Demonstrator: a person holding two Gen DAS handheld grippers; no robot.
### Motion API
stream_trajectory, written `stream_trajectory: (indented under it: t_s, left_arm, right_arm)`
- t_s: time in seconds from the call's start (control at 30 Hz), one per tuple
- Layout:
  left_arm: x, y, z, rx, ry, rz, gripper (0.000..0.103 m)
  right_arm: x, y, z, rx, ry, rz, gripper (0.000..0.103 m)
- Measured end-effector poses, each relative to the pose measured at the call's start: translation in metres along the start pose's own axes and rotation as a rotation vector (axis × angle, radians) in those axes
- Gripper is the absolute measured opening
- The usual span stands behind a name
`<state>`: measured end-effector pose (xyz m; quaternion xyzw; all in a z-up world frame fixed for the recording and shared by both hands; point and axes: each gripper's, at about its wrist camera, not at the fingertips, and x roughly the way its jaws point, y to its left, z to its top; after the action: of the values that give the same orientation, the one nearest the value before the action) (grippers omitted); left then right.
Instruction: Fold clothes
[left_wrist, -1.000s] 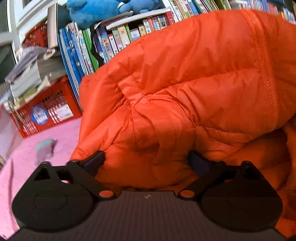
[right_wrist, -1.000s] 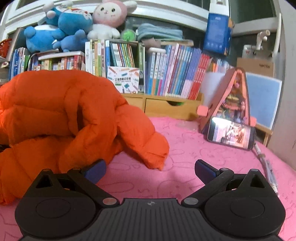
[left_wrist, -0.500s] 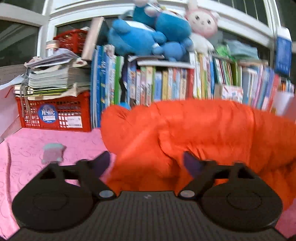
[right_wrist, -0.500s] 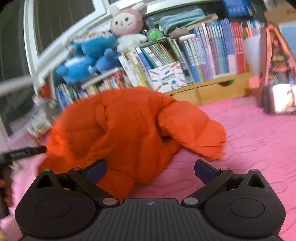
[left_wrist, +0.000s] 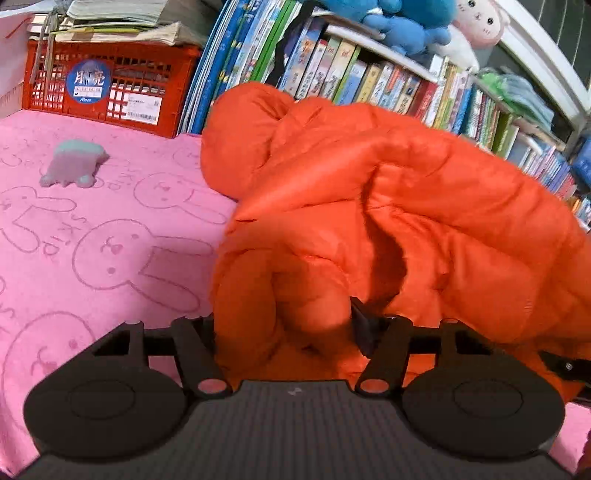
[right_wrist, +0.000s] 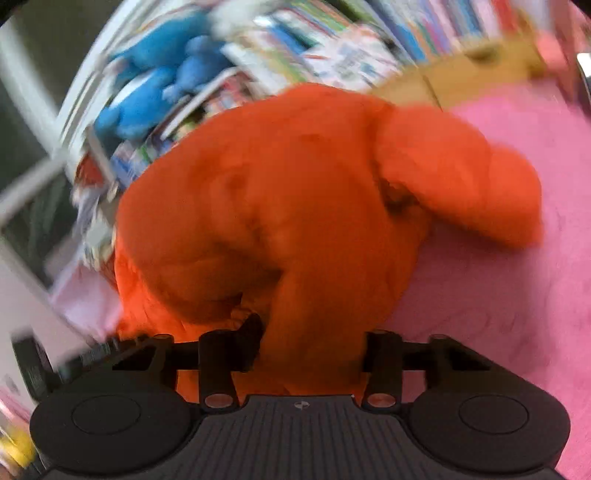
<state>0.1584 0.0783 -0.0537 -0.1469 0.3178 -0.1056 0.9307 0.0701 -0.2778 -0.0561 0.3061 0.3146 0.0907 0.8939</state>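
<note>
Gripping bunched folds of an orange puffer jacket (left_wrist: 424, 206), the left gripper (left_wrist: 284, 325) and right gripper (right_wrist: 310, 343) both clamp fabric; the jacket lies heaped on a pink bunny-print cover (left_wrist: 92, 258) before crowded bookshelves (left_wrist: 332, 70).

Round blue sticker (left_wrist: 88, 82) on the red crate (left_wrist: 110, 88): large characters "月亮" above the small word "Moon"; book spines too small to read

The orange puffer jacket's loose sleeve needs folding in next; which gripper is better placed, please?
Probably the right gripper: the loose sleeve of the orange puffer jacket lies on its side, away from the left gripper.
</note>
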Motion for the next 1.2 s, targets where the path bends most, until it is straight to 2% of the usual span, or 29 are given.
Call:
stream_trajectory:
  t_s: [0.07, 0.3, 0.4, 0.53, 0.7, 0.77, 0.87, 0.9, 0.93, 0.97, 1.03, 1.1, 1.2]
  left_arm:
    - [-0.008, -0.004, -0.001, 0.012, -0.004, -0.026, 0.049]
    - [-0.062, -0.007, -0.018, 0.024, -0.015, -0.135, 0.048]
    - [-0.080, -0.001, -0.027, 0.041, 0.009, -0.150, 0.048]
    - [-0.100, 0.005, -0.045, 0.080, 0.029, -0.109, 0.050]
    - [-0.118, 0.008, -0.053, 0.108, 0.016, -0.041, 0.058]
    - [-0.127, 0.002, -0.052, 0.139, -0.013, -0.015, 0.067]
    - [-0.143, -0.017, -0.049, 0.223, -0.081, -0.016, 0.079]
    - [-0.146, -0.026, -0.048, 0.257, -0.103, -0.032, 0.081]
    - [-0.148, -0.034, -0.047, 0.288, -0.118, -0.050, 0.087]
    - [-0.147, -0.041, -0.048, 0.315, -0.123, -0.074, 0.097]
    - [-0.135, -0.055, -0.049, 0.357, -0.131, -0.099, 0.102]
    - [-0.111, -0.058, -0.048, 0.338, -0.109, -0.066, 0.102]
    - [-0.077, -0.054, -0.042, 0.264, -0.068, 0.004, 0.102]
  right_arm:
    - [-0.013, 0.001, -0.005, -0.002, -0.010, 0.023, 0.032]
    - [-0.059, 0.006, -0.022, -0.008, -0.047, 0.102, 0.025]
    - [-0.079, 0.008, -0.029, -0.011, -0.063, 0.136, 0.024]
    - [-0.102, 0.002, -0.049, -0.025, -0.084, 0.093, 0.024]
    - [-0.107, -0.002, -0.070, -0.075, -0.089, -0.083, 0.028]
    - [-0.113, 0.004, -0.076, -0.121, -0.121, -0.139, 0.030]
    - [-0.124, 0.022, -0.084, -0.217, -0.180, -0.206, 0.039]
    - [-0.128, 0.028, -0.086, -0.249, -0.199, -0.227, 0.046]
    - [-0.128, 0.039, -0.088, -0.289, -0.207, -0.199, 0.050]
    - [-0.128, 0.049, -0.089, -0.329, -0.215, -0.170, 0.061]
    - [-0.116, 0.070, -0.093, -0.411, -0.199, -0.078, 0.085]
    - [-0.096, 0.084, -0.094, -0.448, -0.186, -0.037, 0.091]
    - [-0.062, 0.095, -0.086, -0.433, -0.153, -0.038, 0.091]
